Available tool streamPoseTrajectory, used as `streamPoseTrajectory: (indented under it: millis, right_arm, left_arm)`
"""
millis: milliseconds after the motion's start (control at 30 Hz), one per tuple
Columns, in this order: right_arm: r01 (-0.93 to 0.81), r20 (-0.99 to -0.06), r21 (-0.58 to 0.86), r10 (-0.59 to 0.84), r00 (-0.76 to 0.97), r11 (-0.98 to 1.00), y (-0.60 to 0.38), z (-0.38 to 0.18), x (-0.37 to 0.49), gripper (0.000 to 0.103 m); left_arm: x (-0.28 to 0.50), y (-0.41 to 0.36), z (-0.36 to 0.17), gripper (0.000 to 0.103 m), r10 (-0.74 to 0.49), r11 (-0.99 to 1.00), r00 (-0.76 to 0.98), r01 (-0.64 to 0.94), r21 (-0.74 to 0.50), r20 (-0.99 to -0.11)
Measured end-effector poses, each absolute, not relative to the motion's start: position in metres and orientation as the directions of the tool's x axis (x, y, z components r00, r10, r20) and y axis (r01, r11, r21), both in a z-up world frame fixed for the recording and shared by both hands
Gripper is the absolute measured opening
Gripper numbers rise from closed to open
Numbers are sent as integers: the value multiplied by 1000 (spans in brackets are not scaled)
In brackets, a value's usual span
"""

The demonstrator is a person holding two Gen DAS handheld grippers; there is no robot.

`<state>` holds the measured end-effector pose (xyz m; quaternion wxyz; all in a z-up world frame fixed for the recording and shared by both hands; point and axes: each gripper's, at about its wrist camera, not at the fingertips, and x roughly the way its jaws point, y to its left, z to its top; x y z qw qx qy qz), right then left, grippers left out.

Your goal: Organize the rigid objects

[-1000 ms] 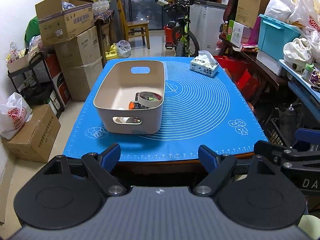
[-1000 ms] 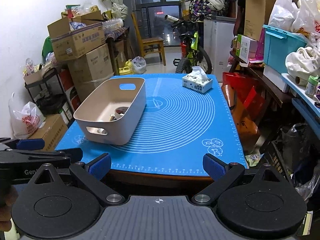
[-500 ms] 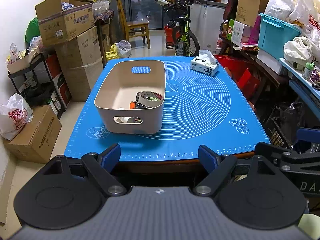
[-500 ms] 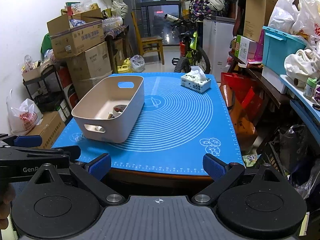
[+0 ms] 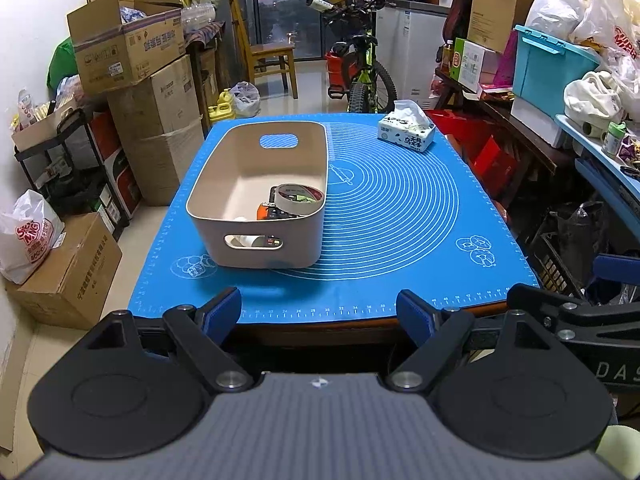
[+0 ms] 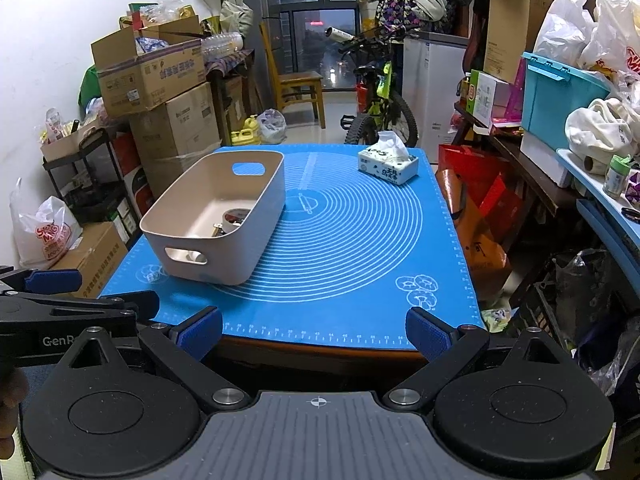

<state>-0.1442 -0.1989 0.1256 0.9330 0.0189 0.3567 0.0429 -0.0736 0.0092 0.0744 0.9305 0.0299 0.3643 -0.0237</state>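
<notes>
Left gripper (image 5: 318, 314): held off the near edge of the surface, jaws wide apart with nothing between them; blue pads face the mat.
Right gripper (image 6: 314, 330): also short of the near edge, jaws wide apart and empty; in the left wrist view, part of it shows at about 4 o'clock.
Bin (image 5: 256, 196): beige, with a handle slot at each end, standing upright on the left half of the mat, at about 11 o'clock from the left gripper and 10 o'clock from the right gripper.
Tape roll (image 5: 300, 198): lies inside the bin, in its near right corner, resting partly on other small things.
Small things under the tape: an orange and black object (image 5: 269, 212) and something white behind the near handle slot; too hidden to name.
Mat (image 5: 400, 216): blue, printed with white rings, covering the surface (image 5: 320, 330).
Tissue box (image 5: 406, 134): at the far right of the mat, about 1 o'clock, well apart from the bin.
</notes>
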Motion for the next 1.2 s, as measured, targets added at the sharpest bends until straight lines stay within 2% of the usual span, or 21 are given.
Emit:
streamPoseTrajectory:
  millis: [1200]
  right_arm:
    - [-61, -663, 59, 85, 744, 996, -204, 124, -144, 98]
  left_arm:
    - [-74, 8, 78, 85, -26, 996, 737, 74, 43, -675]
